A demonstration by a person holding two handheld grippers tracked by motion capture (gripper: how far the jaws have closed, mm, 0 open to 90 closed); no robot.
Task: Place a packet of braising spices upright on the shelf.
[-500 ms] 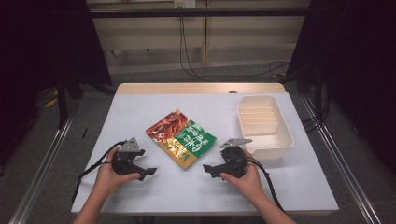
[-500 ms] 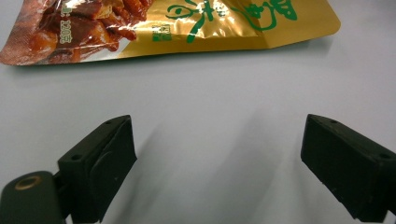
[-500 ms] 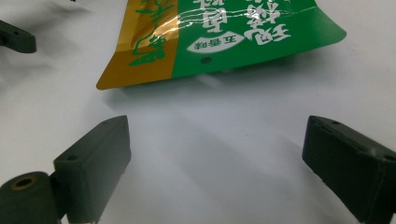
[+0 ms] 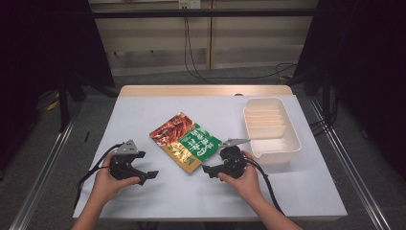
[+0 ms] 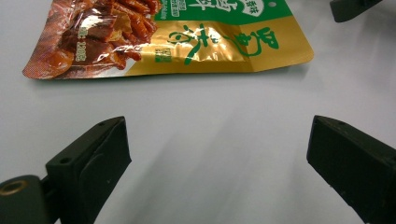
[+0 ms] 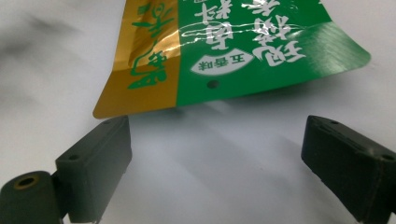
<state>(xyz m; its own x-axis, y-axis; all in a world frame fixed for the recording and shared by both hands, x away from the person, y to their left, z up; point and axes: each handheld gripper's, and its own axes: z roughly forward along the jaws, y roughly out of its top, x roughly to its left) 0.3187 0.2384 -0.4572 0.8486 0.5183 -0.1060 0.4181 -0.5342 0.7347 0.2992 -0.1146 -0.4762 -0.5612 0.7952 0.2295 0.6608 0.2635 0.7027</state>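
Snack packet point(image 4: 185, 141): a flat foil pouch printed red, green and gold is laid near the middle of the white surface point(image 4: 158, 112), turned at an angle to its edges; nothing is touching it.
Packet in the left gripper view: the gold band and the red pictured end point(image 5: 163, 39) are seen lying flat just ahead of the jaws, with bare surface between.
Packet in the right gripper view: the gold corner and green panel point(image 6: 243, 60) are seen close in front of the jaws, the near edge lifted slightly off the surface, with a shadow under it.
Left claw point(image 4: 149, 175): it is held in the person's left hand point(image 4: 106, 182) at the packet's near left; it is released, its jaws are spread wide, and nothing is between them.
Right claw point(image 4: 207, 169): it is held in the right hand point(image 4: 246, 179) just beside the packet's near corner; it is released, jaws wide apart, and nothing is gripped.
Tray point(image 4: 292, 141): a cream plastic tray with ridged steps inside is set to the packet's right, apart from it, near the right hand.
Surface: a white top with a wooden strip point(image 4: 201, 90) along its far edge.
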